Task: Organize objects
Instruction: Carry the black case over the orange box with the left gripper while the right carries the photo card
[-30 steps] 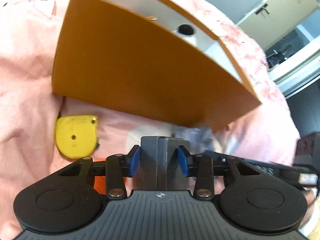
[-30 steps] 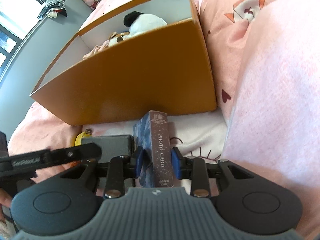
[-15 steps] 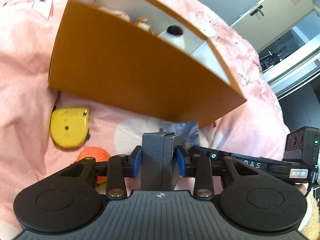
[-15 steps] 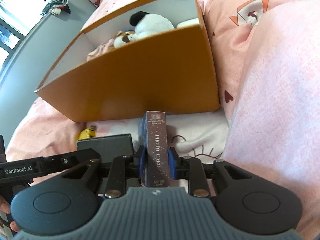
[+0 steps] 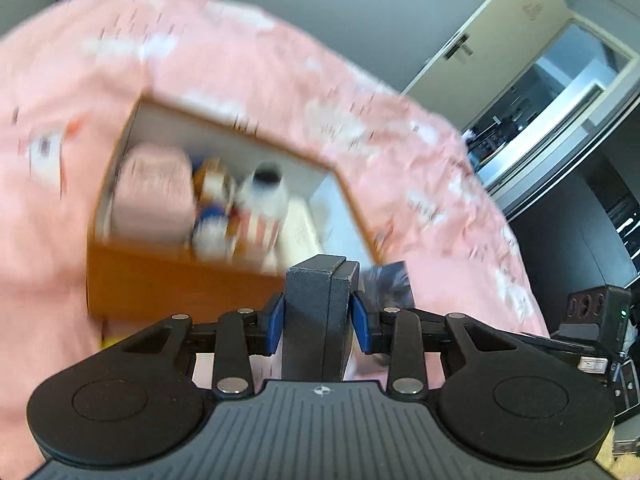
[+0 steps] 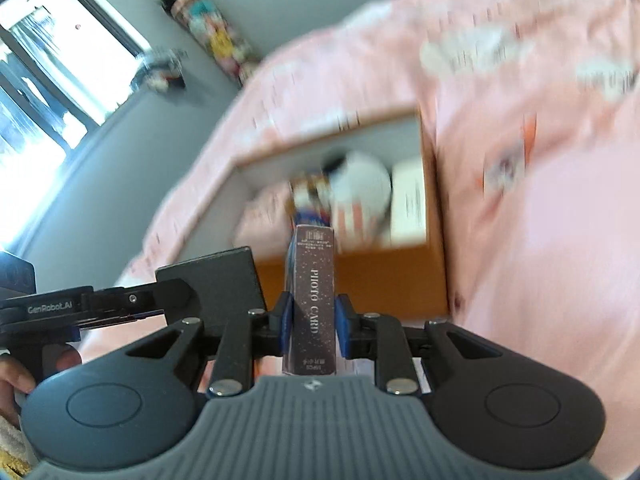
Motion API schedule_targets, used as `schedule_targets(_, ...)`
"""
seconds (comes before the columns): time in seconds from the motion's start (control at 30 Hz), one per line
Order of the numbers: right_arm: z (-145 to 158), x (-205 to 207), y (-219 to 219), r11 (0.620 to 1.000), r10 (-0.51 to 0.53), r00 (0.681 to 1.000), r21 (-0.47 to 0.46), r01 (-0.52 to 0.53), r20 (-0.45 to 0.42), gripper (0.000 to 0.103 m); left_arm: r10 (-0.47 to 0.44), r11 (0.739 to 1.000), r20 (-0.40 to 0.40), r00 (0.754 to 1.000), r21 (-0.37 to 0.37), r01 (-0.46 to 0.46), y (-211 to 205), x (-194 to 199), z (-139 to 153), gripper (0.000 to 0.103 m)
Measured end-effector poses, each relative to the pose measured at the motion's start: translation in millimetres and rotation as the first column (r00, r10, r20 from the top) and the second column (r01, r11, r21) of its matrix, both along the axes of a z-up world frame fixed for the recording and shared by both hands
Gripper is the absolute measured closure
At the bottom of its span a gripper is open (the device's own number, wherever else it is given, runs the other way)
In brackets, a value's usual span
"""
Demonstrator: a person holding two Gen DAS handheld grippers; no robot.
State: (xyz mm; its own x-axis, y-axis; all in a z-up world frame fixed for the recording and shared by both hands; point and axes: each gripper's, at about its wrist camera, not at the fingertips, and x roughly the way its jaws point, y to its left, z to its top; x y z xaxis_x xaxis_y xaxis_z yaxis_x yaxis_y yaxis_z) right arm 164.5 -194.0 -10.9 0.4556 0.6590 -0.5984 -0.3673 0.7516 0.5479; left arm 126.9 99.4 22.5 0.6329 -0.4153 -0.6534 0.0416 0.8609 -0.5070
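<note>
Two grippers each carry one box above a pink bedspread point(image 5: 248, 80). The left gripper point(image 5: 318, 322) is clamped on a single dark grey box point(image 5: 316, 312), textured and plain, standing on end with its long axis running away from the camera. The right gripper point(image 6: 311, 320) is clamped on one slim maroon box point(image 6: 314, 300) lettered "PHOTO CARD" along its spine, also upright and pointing forward. Ahead of both sits one orange box point(image 6: 360, 280), open-topped and white inside, holding blurred plush toys point(image 6: 352, 192).
</note>
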Motion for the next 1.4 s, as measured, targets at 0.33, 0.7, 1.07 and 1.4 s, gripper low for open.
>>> schedule_targets(0.33,34,59,9,0.992,-0.120,0.976,-0.015,0.125,0.180,0.079,-0.012,0.987,0.008,1.000,0.158,0.011,-15,83,15,0.063)
schedule_targets(0.7,-7,92,23,0.988,-0.122,0.981,-0.075,0.135,0.152,0.079,-0.117,0.986,-0.331,0.936,0.076,0.150,-12,143,-69,0.064)
schedule_targets(1.07,-22,105,31,0.986,-0.116,0.983,-0.100,0.131,0.142,0.079,-0.168,0.986,-0.465,0.869,-0.062,0.157,-16,162,-105,0.066)
schedule_targets(1.4,-20,101,30,0.986,-0.119,0.981,-0.101,0.136,0.153,0.079,-0.330,0.942,-0.508,0.795,-0.124,0.312,-2,181,-89,0.066)
